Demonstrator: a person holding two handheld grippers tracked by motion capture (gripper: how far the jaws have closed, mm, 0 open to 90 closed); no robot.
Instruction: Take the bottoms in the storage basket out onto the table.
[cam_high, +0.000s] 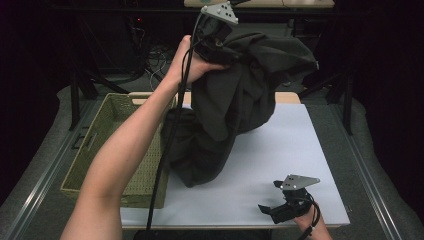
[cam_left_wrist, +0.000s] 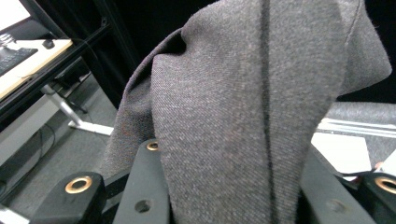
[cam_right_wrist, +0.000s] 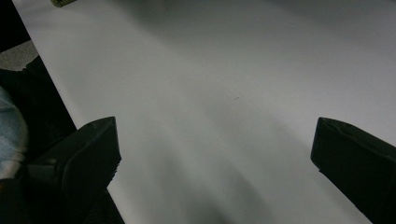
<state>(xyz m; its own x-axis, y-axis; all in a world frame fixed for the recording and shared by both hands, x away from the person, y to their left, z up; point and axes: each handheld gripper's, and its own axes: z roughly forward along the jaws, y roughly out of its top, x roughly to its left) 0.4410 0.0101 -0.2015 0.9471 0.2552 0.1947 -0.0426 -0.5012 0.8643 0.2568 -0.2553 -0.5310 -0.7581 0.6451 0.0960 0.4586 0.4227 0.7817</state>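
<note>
the cloth (cam_high: 235, 107) hangs from the left claw (cam_high: 227, 52), lifted high over the far left part of the surface (cam_high: 280, 165). its long axis runs roughly up and down, slanting a little — the top bunched at the claw, the bottom end trailing down toward the near left, where the lowest folds lie on the surface just beside the basket (cam_high: 107, 145). a wide flap spreads out to the right of the claw and droops.

the left claw is clamped on the cloth: in the left gripper view the cloth (cam_left_wrist: 252, 116) rises between the two black jaws, pinched at the bottom and standing in a tall fold with a dark seam running up it. the left hand (cam_high: 192, 62) grips the tool from the left, arm stretched up from the near edge.

the right claw (cam_high: 272, 200) sits low at the near right of the surface, jaws spread wide apart with nothing between them; in the right gripper view they frame bare surface (cam_right_wrist: 210, 107).

the cloth is dark grey, a fine twill weave, soft and heavily creased. the basket is woven, pale olive, rectangular, with a handle slot in its far wall, and stands off the left edge of the surface. the surface is flat, smooth and white — matte.
</note>
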